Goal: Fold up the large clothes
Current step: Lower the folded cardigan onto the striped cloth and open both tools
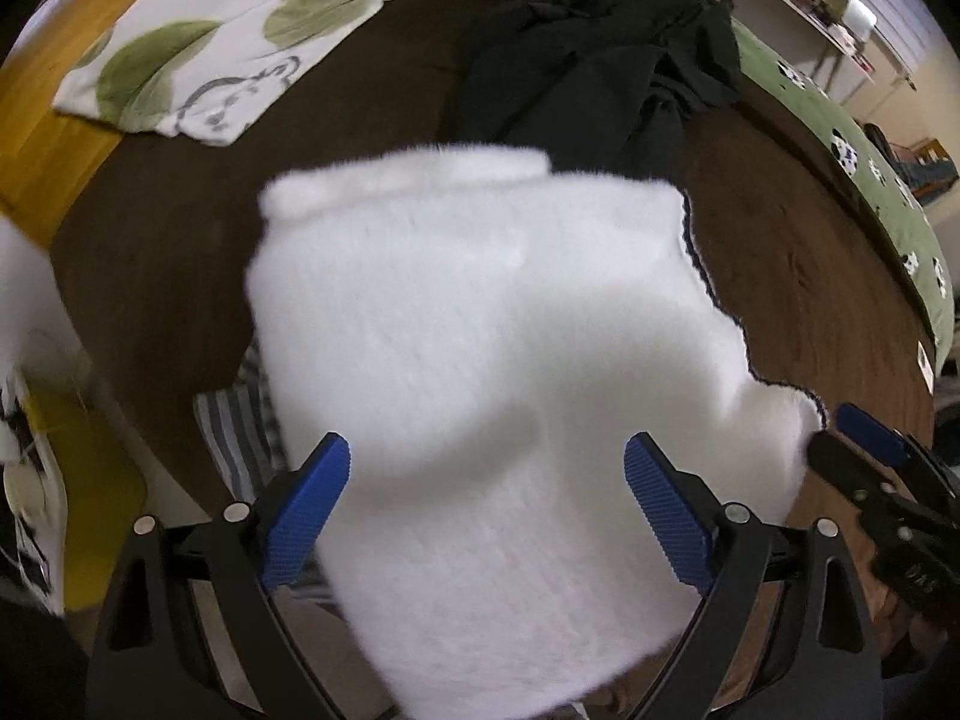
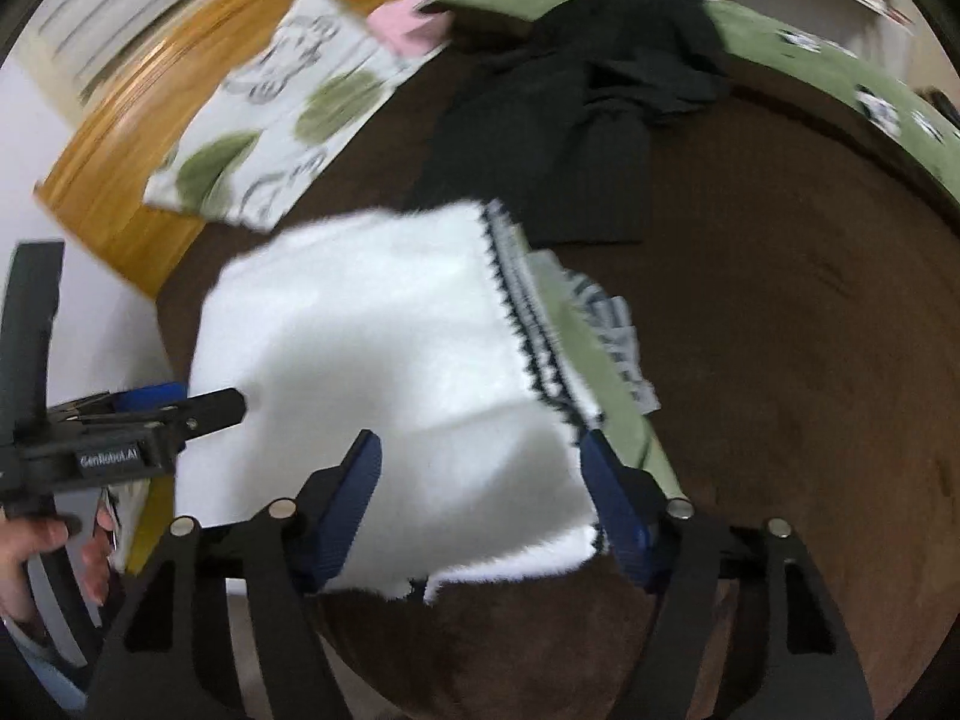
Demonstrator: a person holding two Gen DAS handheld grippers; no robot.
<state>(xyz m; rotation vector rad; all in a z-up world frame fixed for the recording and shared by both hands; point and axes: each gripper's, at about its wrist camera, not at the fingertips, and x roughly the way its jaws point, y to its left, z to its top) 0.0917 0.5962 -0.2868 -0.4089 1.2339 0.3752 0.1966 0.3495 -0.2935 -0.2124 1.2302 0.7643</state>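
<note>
A: Where does the folded white fleecy garment (image 1: 480, 360) lie?

B: Directly ahead of both claws, on the brown counter (image 1: 810, 276). Left claw (image 1: 486, 468) gapes wide, empty; right claw (image 2: 480, 468) straddles the near-right corner, pads not pressing.

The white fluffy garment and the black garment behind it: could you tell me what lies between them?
Only bare brown surface separates the white garment from the black garment, clearest in the left wrist view.

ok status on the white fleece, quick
Left gripper open, right gripper open, both over it. White fleece folded on brown table. Black garment lies beyond, clear.
</note>
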